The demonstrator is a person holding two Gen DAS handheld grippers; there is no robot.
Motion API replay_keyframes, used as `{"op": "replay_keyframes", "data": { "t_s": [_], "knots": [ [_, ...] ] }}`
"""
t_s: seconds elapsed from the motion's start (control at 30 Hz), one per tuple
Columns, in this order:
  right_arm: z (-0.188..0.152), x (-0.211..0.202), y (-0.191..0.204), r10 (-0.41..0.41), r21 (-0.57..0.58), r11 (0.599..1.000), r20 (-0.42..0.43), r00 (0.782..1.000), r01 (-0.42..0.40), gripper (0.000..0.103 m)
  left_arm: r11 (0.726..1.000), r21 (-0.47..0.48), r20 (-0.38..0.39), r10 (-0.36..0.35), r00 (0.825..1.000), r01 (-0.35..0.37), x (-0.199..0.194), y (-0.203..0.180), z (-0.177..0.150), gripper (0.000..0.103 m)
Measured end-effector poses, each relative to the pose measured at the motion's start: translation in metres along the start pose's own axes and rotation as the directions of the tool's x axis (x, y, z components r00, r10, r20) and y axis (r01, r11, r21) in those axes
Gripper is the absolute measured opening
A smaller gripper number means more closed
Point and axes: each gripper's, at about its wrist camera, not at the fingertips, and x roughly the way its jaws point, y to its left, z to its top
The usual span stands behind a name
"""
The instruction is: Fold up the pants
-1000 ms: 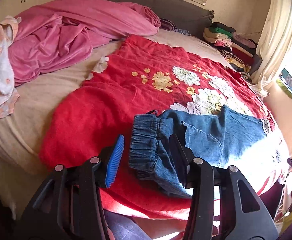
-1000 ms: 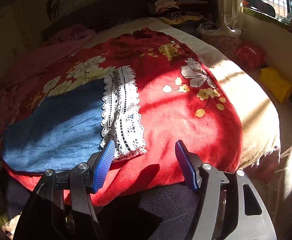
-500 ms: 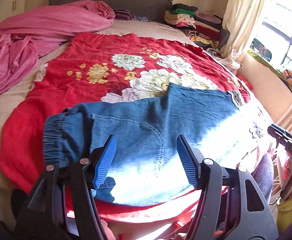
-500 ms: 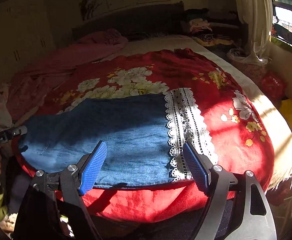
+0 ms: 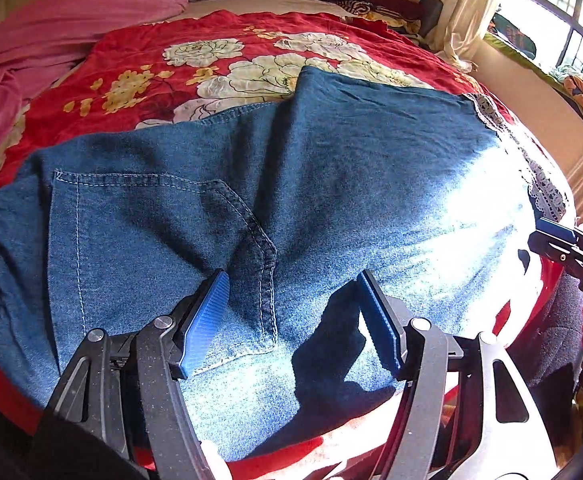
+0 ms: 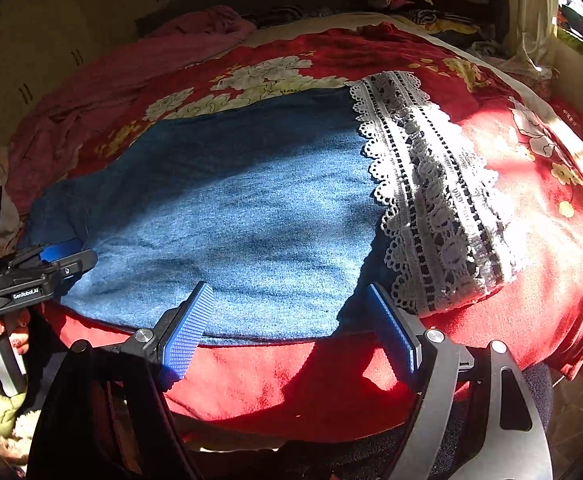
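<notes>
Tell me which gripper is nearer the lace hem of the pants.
Right. The right gripper is open beside the lace hem; the left gripper, opening, hovers over the back pocket, far along the pants.

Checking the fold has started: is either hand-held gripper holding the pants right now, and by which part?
Nothing is held. The left hand-held gripper is opening above the pants; the right hand-held gripper hovers open at their near edge.
</notes>
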Motion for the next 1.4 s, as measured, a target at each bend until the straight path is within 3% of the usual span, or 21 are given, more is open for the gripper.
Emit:
{"op": "replay_keyframes", "data": {
  "t_s": [0.17, 0.27, 0.53, 0.73, 0.9, 1.03, 1.13, 1.27, 1.4],
  "knots": [
    [0.005, -0.028, -0.003, 0.038, -0.001, 0.999, 0.077, 0.996, -0.038, 0.078, 1.000, 0.003, 0.000, -0.015, 1.000, 0.015, -0.013, -0.003, 0.003, 0.064],
    [0.011, -0.051, -0.014, 0.030, 0.034, 0.999, 0.135, 0.990, -0.035, 0.078, 0.999, 0.021, 0.058, -0.026, 0.998, 0.025, -0.035, -0.009, 0.016, 0.067],
    [0.007, -0.081, -0.058, -0.048, 0.173, 0.985, 0.228, 0.972, 0.008, 0.078, 0.991, 0.132, 0.127, -0.042, 0.991, 0.025, -0.047, -0.046, 0.078, 0.071],
    [0.002, -0.077, -0.076, -0.056, 0.221, 0.975, 0.218, 0.974, 0.007, 0.078, 0.968, 0.238, 0.124, -0.111, 0.986, 0.079, -0.023, -0.097, 0.127, 0.072],
    [-0.001, -0.062, -0.090, -0.035, 0.271, 0.962, 0.189, 0.981, -0.018, 0.078, 0.931, 0.322, 0.051, -0.200, 0.979, 0.173, 0.010, -0.139, 0.155, 0.072],
    [0.003, -0.050, -0.095, -0.020, 0.284, 0.958, 0.175, 0.984, -0.031, 0.078, 0.910, 0.354, -0.021, -0.224, 0.974, 0.217, 0.046, -0.165, 0.171, 0.073],
    [0.006, -0.043, -0.097, -0.005, 0.286, 0.957, 0.176, 0.984, -0.046, 0.078, 0.883, 0.379, -0.074, -0.269, 0.960, 0.277, 0.070, -0.180, 0.180, 0.073],
    [0.012, -0.036, -0.100, 0.018, 0.290, 0.954, 0.177, 0.984, -0.070, 0.078, 0.865, 0.405, -0.104, -0.277, 0.955, 0.295, 0.094, -0.196, 0.191, 0.073],
    [0.015, -0.027, -0.106, 0.032, 0.308, 0.948, 0.167, 0.985, -0.083, 0.072, 0.828, 0.432, -0.130, -0.335, 0.933, 0.357, 0.109, -0.205, 0.202, 0.073]
  ]
}}
